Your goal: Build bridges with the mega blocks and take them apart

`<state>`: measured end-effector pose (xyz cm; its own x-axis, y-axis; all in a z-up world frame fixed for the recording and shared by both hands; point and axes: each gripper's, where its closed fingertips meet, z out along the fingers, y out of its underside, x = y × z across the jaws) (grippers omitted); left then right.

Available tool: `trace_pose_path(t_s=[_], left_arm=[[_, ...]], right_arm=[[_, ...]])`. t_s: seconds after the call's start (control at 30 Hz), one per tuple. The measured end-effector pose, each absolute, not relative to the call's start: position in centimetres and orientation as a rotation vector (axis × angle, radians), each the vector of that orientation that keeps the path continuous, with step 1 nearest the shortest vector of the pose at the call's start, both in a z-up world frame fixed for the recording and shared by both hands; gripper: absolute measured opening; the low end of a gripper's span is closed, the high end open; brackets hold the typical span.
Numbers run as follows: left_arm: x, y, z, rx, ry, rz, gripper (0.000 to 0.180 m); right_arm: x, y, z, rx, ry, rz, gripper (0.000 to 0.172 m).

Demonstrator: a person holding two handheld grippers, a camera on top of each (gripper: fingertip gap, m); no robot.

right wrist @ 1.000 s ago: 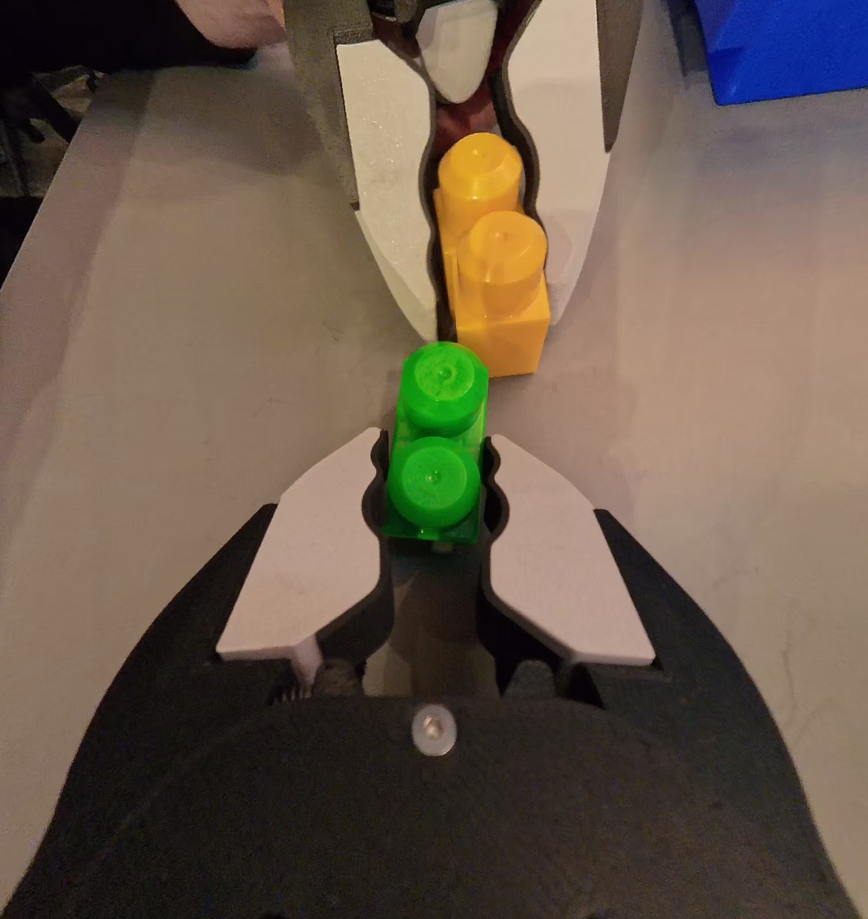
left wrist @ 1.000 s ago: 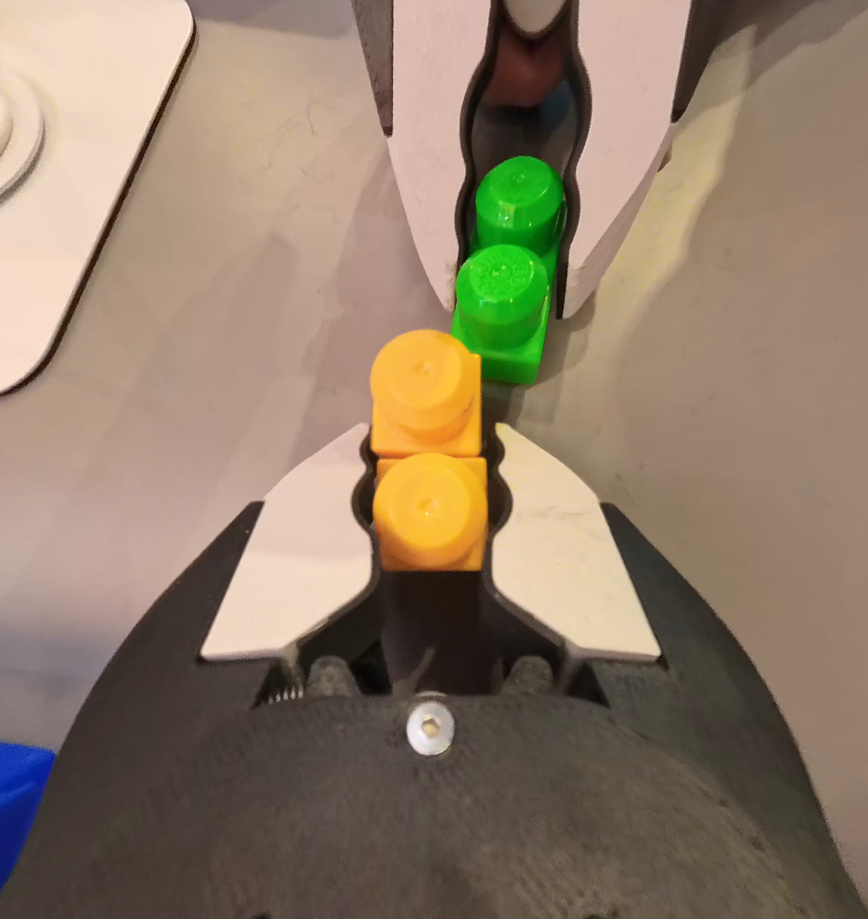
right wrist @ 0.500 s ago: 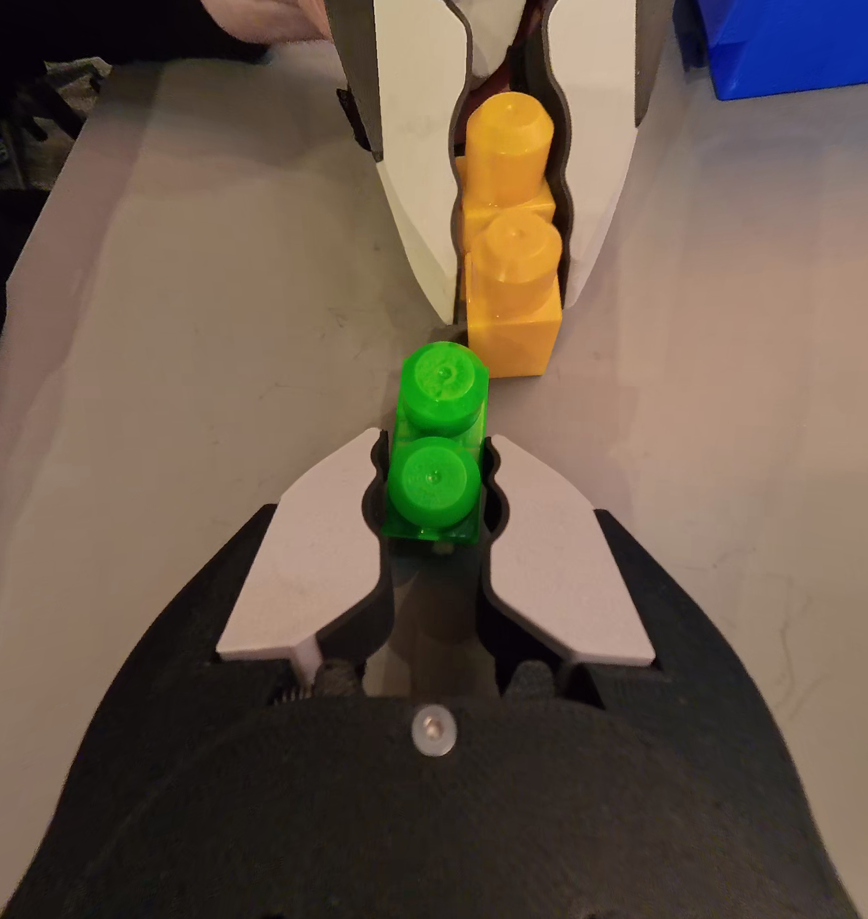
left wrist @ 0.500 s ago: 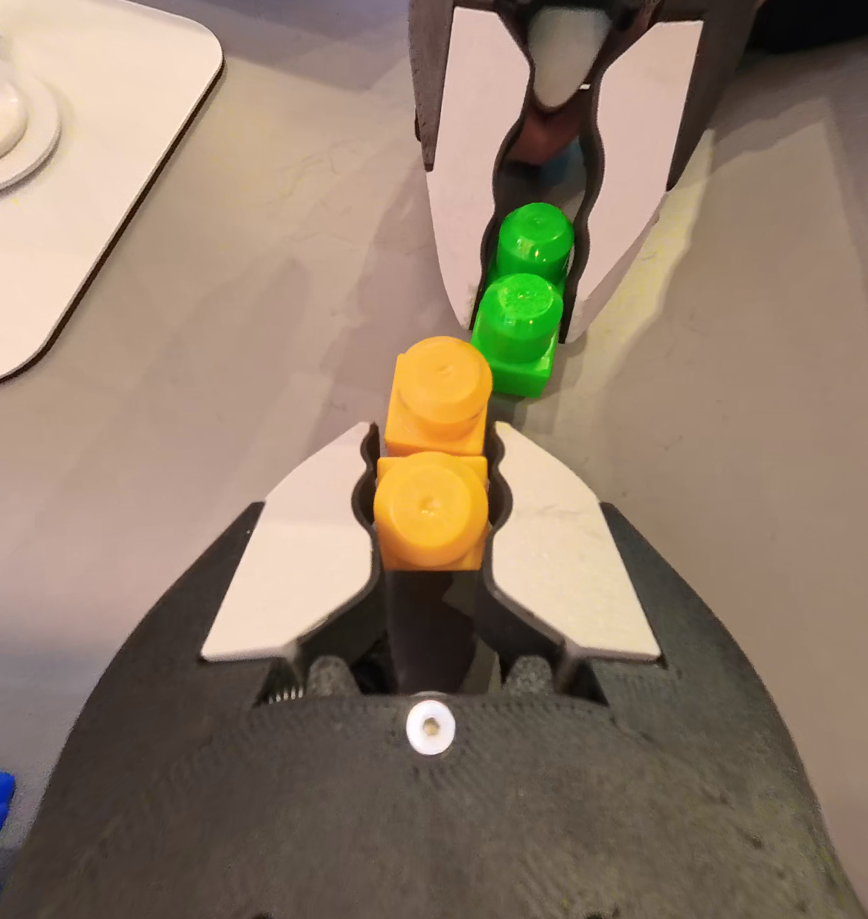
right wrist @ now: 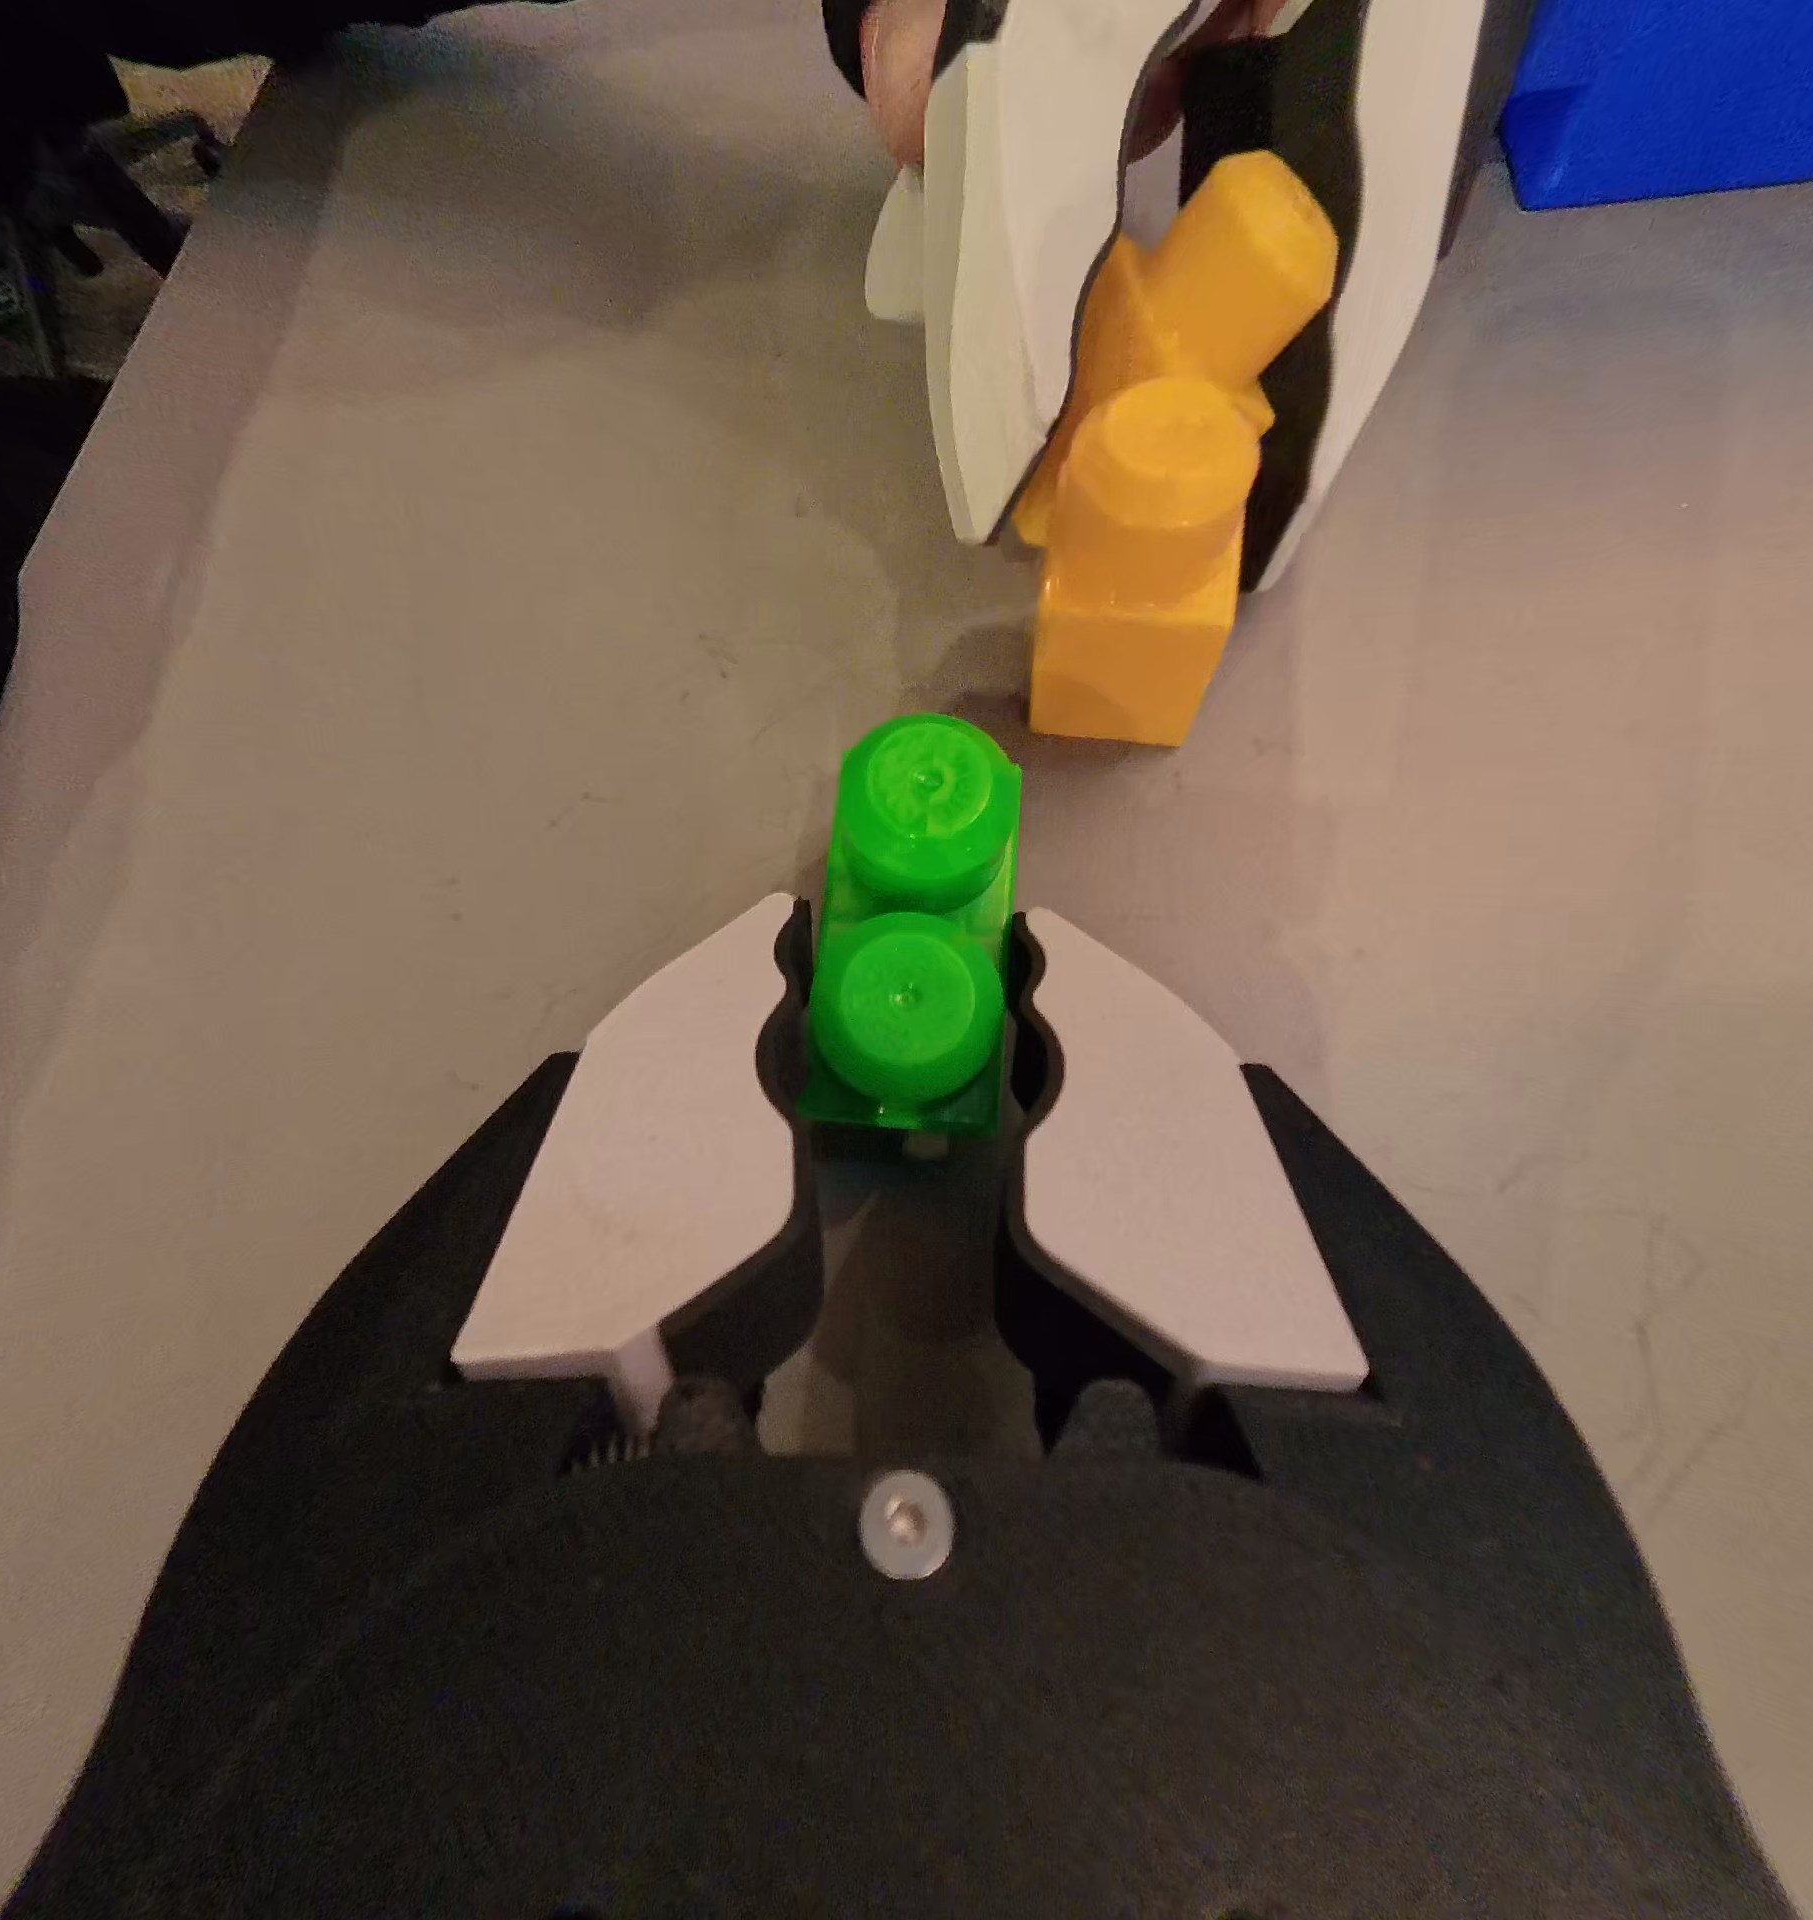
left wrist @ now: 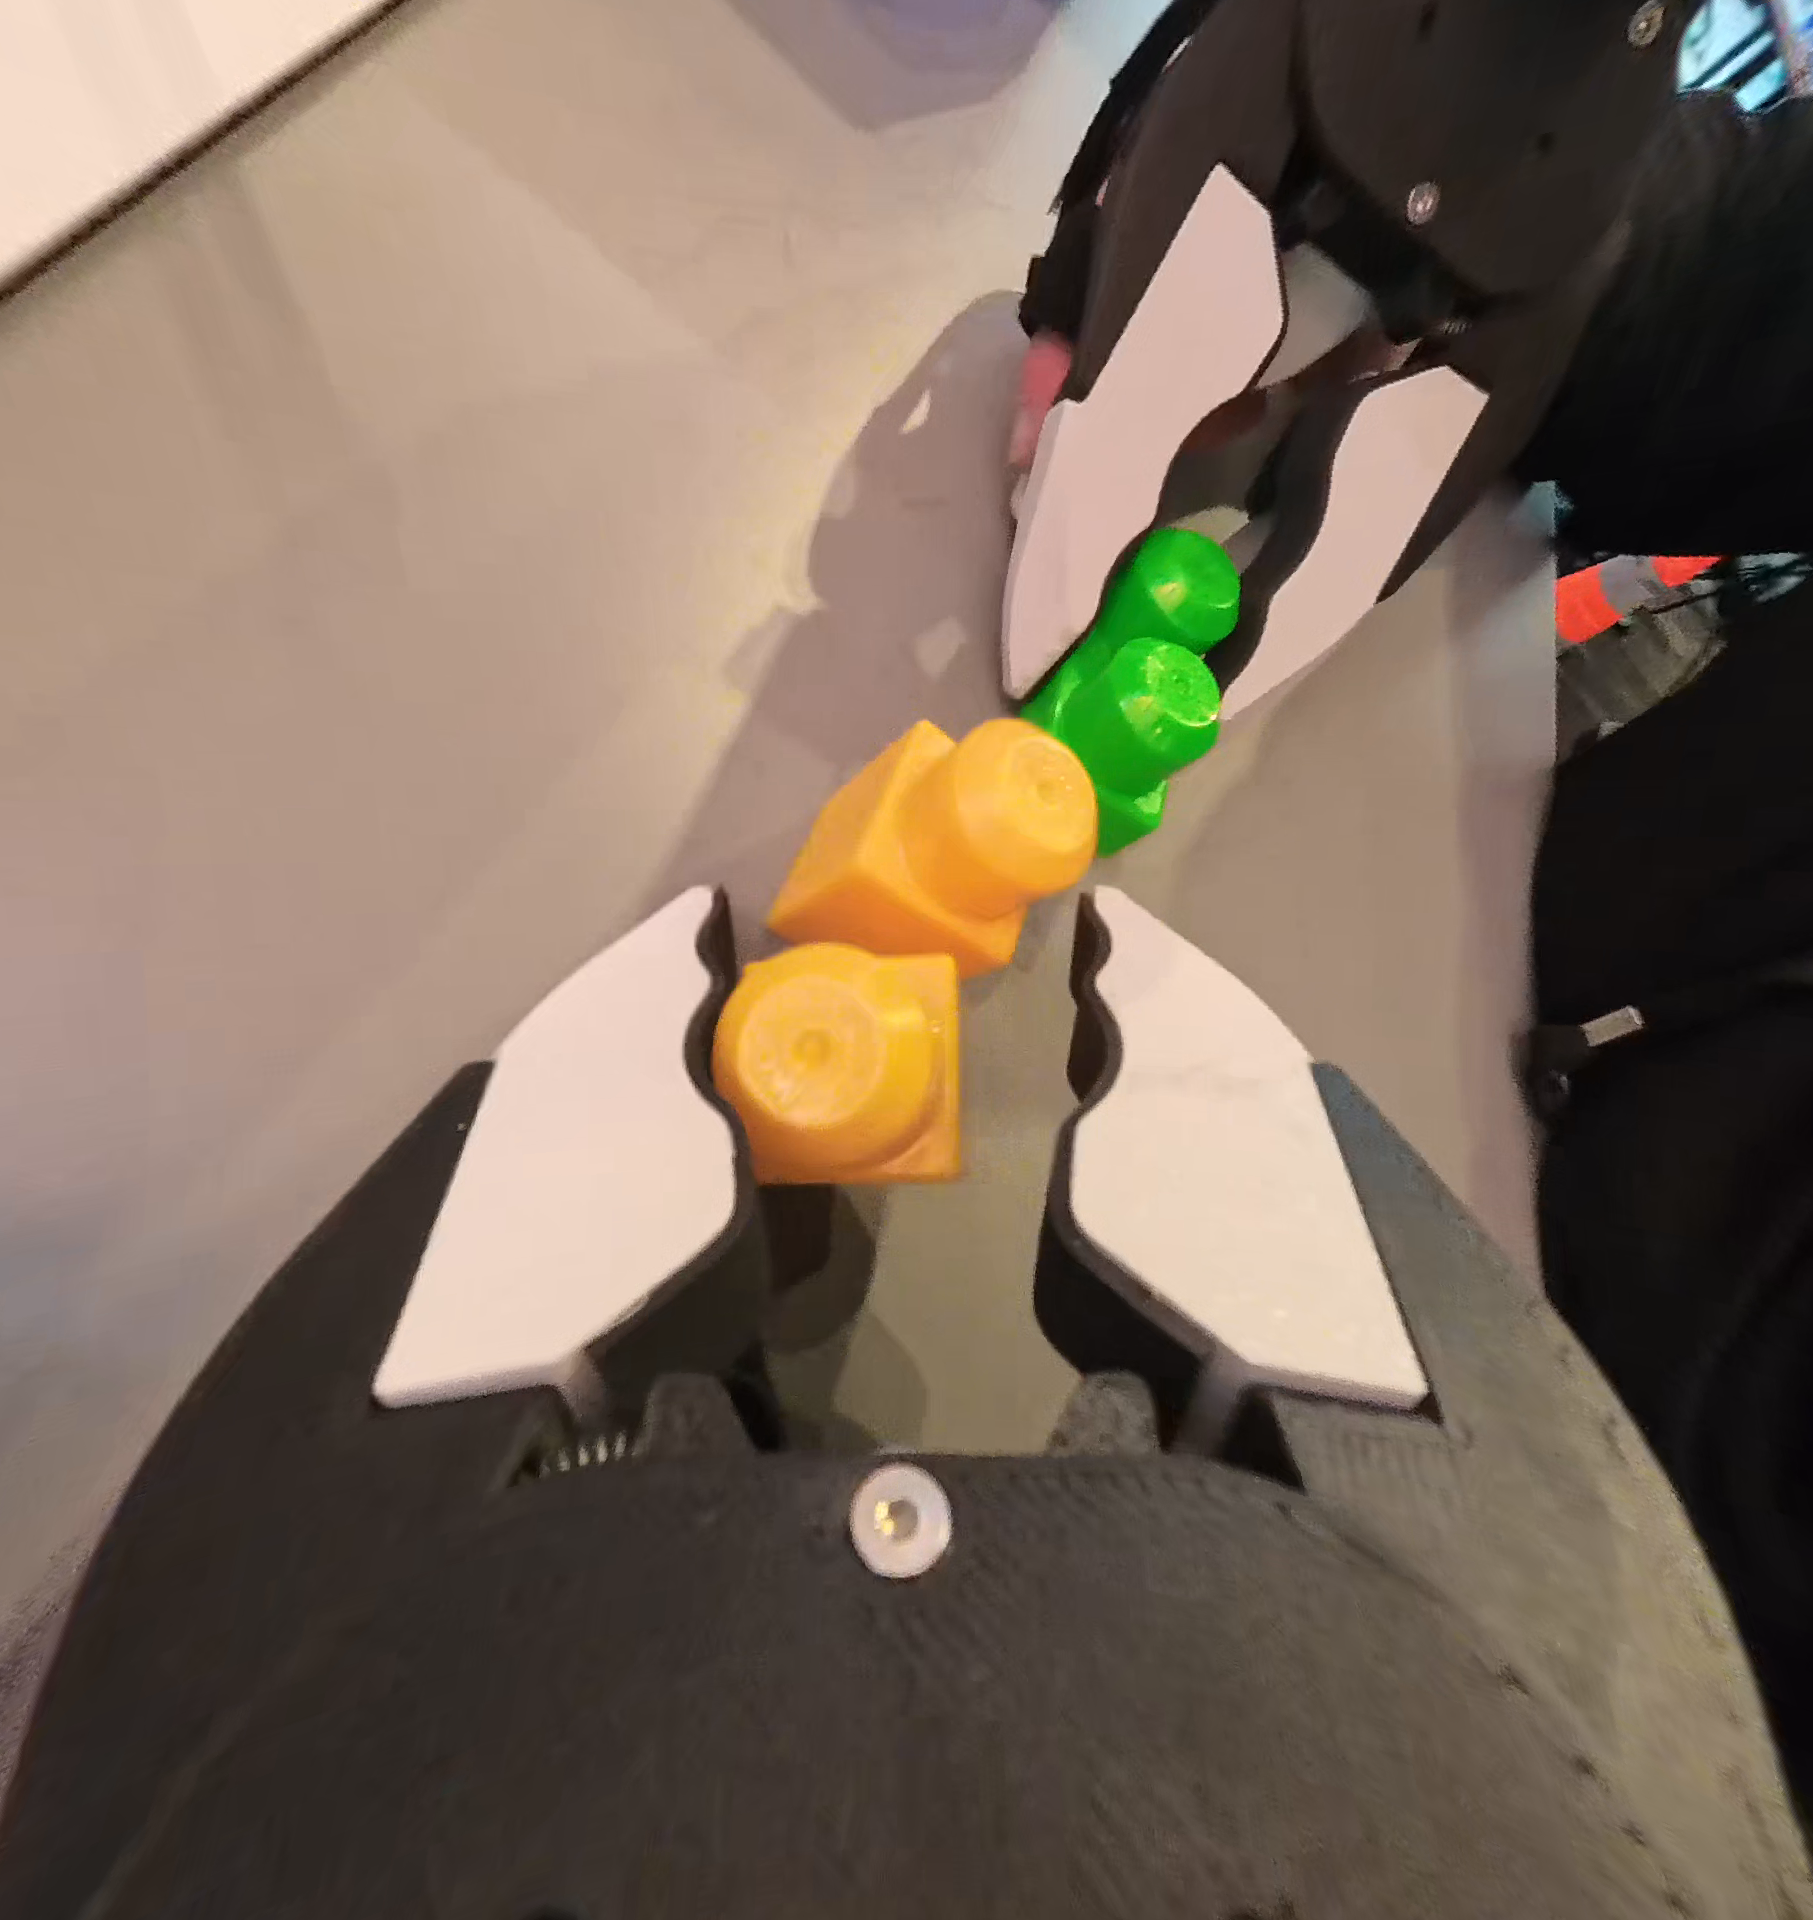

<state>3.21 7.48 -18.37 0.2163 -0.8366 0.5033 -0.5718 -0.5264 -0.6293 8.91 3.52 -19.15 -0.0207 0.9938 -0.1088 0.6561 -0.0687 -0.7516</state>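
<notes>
My left gripper point(left wrist: 902, 914) is open. Two orange one-stud pieces lie between and just beyond its fingers at different angles. The near orange piece point(left wrist: 840, 1060) rests against the left pad, with a clear gap to the right pad. The far orange piece point(left wrist: 933, 842) is tilted and touches the green block point(left wrist: 1141, 707). In the right wrist view one orange piece point(right wrist: 1130, 623) stands on the table and the other point(right wrist: 1234, 281) leans between the left gripper's point(right wrist: 1130, 551) spread fingers. My right gripper point(right wrist: 910, 920) is shut on the green two-stud block point(right wrist: 917, 935), both pads against its sides.
The grey table point(right wrist: 466, 623) carries everything. A blue bin point(right wrist: 1691, 104) stands at the far right behind the left gripper. A white board point(left wrist: 102, 104) lies at the far left. A person's hand point(right wrist: 897, 94) and dark sleeve point(left wrist: 1712, 364) hold the grippers.
My left gripper's jaws have opened and let go of the orange pieces, which now sit askew. The left gripper has swung and tilted. The right gripper keeps its grip on the green block.
</notes>
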Motion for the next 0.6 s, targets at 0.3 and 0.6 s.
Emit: trace_pose_path(t_s=[0.3,0.6], left_arm=[[2.3,9.1,-17.2,-2.037,1.323,-0.983,0.067],[1.1,10.5,-15.4,-1.958,1.363,-0.701,0.062]], right_arm=[[8.9,3.5,-19.2,-1.768,-1.723,0.898,0.036],[8.9,3.5,-19.2,-1.768,-1.726,0.897,0.036]])
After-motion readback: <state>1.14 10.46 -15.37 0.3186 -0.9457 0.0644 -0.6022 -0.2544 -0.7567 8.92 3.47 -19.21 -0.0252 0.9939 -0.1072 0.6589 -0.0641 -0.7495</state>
